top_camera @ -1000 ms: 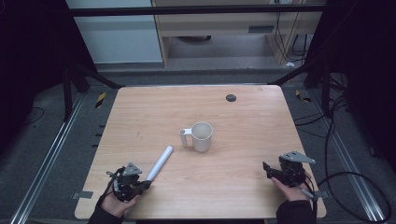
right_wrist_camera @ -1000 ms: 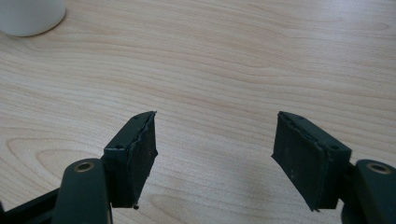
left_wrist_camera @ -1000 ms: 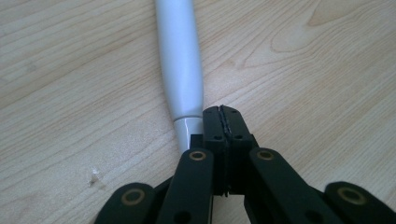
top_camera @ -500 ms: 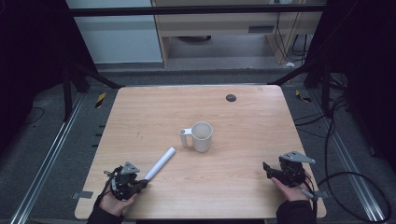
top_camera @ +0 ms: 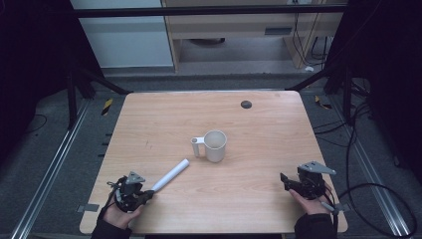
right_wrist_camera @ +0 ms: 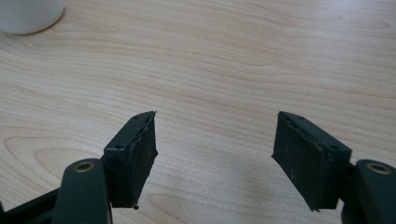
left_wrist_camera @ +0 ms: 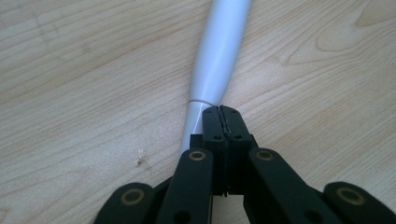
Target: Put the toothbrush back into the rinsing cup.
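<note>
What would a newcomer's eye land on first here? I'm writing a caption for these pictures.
Probably the white mug standing alone mid-table, handle toward the left. Next, the white tube lying slantwise at front left, its near end by the shut left gripper. The right gripper waits open at front right.

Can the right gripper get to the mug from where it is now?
Probably yes: the right gripper is open, and bare table lies between it and the mug.

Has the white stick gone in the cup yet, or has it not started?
Hardly begun. The white stick lies on the table, apart from the cup. The left gripper is shut above the stick's near end, not holding it. The right gripper waits open. Any lifting is left.
</note>
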